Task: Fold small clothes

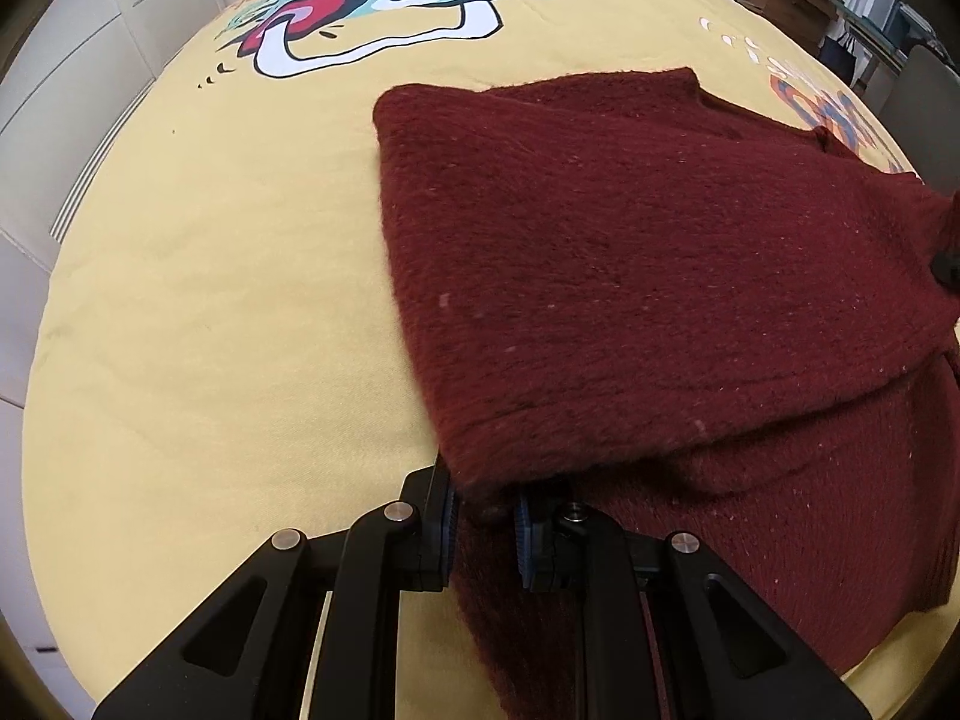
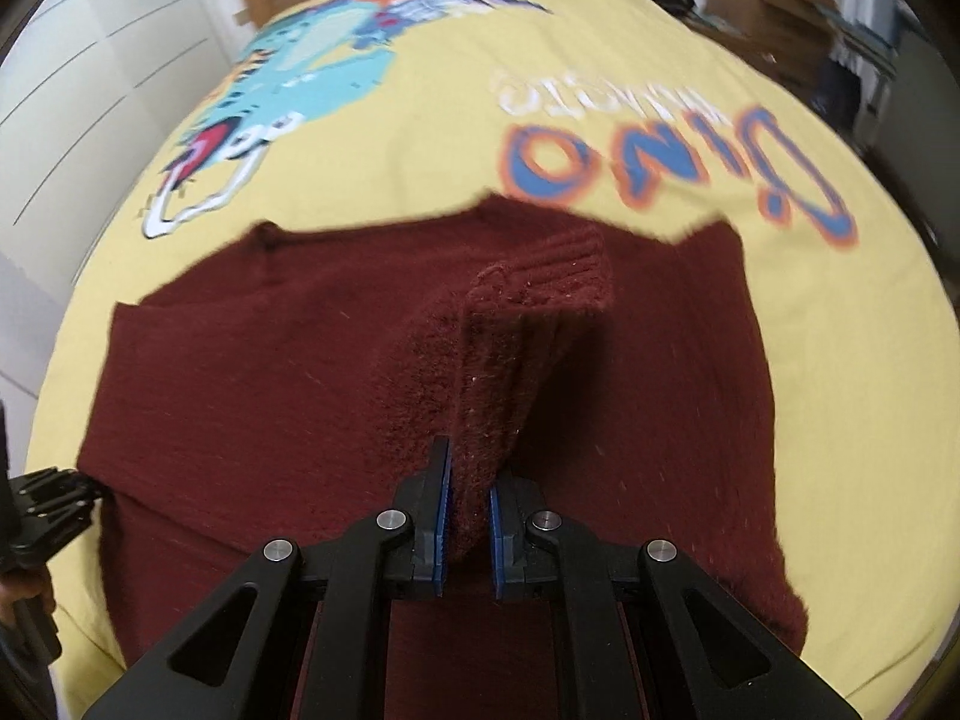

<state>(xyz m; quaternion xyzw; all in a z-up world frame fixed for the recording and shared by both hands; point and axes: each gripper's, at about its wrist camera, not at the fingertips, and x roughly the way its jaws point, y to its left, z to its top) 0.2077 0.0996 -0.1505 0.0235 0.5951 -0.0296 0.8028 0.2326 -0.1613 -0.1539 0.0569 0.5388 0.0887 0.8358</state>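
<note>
On the bed point(image 1: 210, 300), a sweater point(image 1: 630, 252) lies spread over the yellow cover. Left tool point(image 1: 483, 519) is clamped on its near hem. Right tool point(image 2: 467, 516) is clamped on a lifted sleeve point(image 2: 528, 324) above the sweater's middle.

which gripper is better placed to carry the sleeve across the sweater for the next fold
Right. The right gripper is already shut on the sleeve, lifted above the sweater body. The left gripper is shut on the sweater's near edge at the side, likely best used as an anchor.

bed, yellow dinosaur-print cover point(image 1: 210, 300) | white panelled wall point(image 2: 90, 60) | cardboard boxes point(image 2: 774, 6)
</note>
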